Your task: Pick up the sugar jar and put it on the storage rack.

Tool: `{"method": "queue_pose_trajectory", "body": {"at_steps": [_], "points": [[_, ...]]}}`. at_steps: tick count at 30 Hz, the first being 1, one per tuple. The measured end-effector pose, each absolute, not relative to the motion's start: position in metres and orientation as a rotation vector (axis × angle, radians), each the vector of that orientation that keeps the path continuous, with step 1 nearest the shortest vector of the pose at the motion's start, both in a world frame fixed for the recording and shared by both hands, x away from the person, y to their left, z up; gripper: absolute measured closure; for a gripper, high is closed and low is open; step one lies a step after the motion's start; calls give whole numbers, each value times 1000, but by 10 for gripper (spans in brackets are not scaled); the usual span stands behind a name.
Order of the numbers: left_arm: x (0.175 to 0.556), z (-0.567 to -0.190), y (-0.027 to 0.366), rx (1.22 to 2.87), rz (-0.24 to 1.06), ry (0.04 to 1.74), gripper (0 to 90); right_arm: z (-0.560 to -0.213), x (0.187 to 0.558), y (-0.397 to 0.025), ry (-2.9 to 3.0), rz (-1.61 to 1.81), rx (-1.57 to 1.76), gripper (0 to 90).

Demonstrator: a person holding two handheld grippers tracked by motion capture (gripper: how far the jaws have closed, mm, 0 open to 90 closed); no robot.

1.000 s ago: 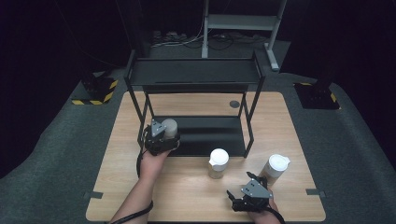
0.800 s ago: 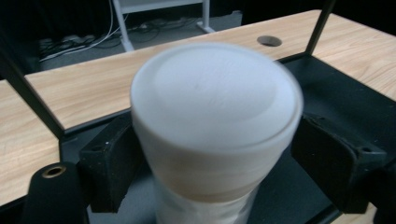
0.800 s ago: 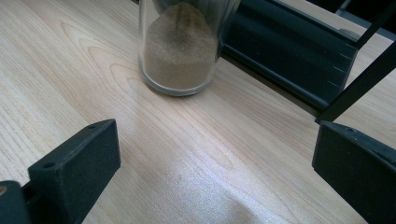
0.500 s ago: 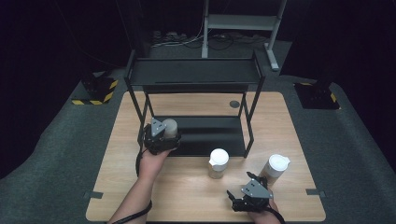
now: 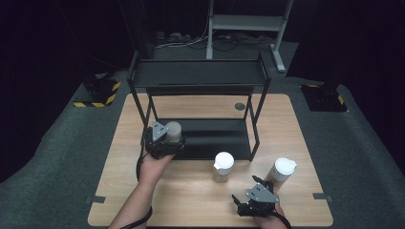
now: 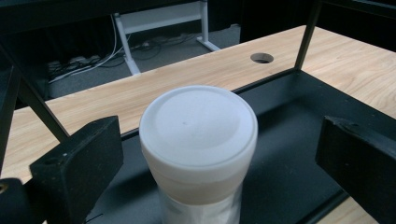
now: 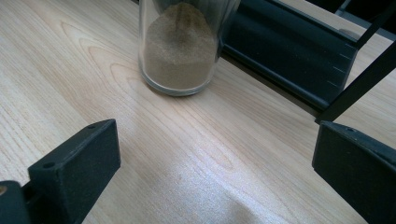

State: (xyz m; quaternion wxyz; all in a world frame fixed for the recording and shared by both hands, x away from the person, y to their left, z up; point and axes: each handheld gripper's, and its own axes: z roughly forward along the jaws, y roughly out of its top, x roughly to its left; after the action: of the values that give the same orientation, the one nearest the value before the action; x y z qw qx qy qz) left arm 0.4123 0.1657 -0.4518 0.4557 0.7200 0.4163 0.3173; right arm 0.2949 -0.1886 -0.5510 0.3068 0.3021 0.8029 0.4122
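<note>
- The left gripper (image 5: 165, 138) is at the front left of the black metal rack (image 5: 200, 76), over the rack's lower shelf (image 5: 215, 138).
- In the left gripper view a white-lidded jar (image 6: 198, 140) stands upright between the two black jaws, about midway; the jaws are spread, with a clear gap on each side, so neither block touches it.
- That jar's lid is round, smooth, matt white plastic with a shallow raised rim; below it a tan band shows, then clear wall. What the jar's base stands on cannot be told from these views.
- The lower shelf is a flat, dark, matt panel edged by thin square black bars; the wooden tabletop (image 5: 191, 191) around it is pale, with fine straight grain and a round cable hole (image 5: 239, 106) near its far edge.
- The right gripper (image 5: 255, 200) is low at the table's near edge, its jaws wide apart with bare wood between them.
- Ahead of those jaws, well clear of them, a clear glass jar (image 7: 180, 46) holds a mound of fine brown powder; it stands on the wood just in front of the rack's lower shelf. In the high view it carries a white lid.
- Another white-capped jar (image 5: 282, 171) stands on the table, just beyond the right gripper.
</note>
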Motion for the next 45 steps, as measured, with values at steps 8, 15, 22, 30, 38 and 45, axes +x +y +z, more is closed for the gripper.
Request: {"method": "queue_pose_trajectory", "body": {"at_steps": [8, 15, 22, 30, 38, 45], "points": [[403, -447, 171, 1773, 767, 1028, 11, -551, 295, -188, 2125, 1085, 797, 4], [394, -445, 180, 1758, 770, 1028, 9, -551, 295, -188, 2125, 1084, 798, 4], [384, -443, 185, 1750, 776, 1014, 4, -551, 295, -188, 2124, 1083, 798, 4], [371, -444, 190, 1729, 781, 999, 3, -551, 295, -188, 2122, 1084, 800, 4], [360, -446, 194, 1720, 783, 993, 4, -551, 295, -188, 2122, 1086, 804, 4], [346, -448, 198, 1717, 796, 983, 3, -551, 295, -189, 2121, 1089, 806, 4]]}}
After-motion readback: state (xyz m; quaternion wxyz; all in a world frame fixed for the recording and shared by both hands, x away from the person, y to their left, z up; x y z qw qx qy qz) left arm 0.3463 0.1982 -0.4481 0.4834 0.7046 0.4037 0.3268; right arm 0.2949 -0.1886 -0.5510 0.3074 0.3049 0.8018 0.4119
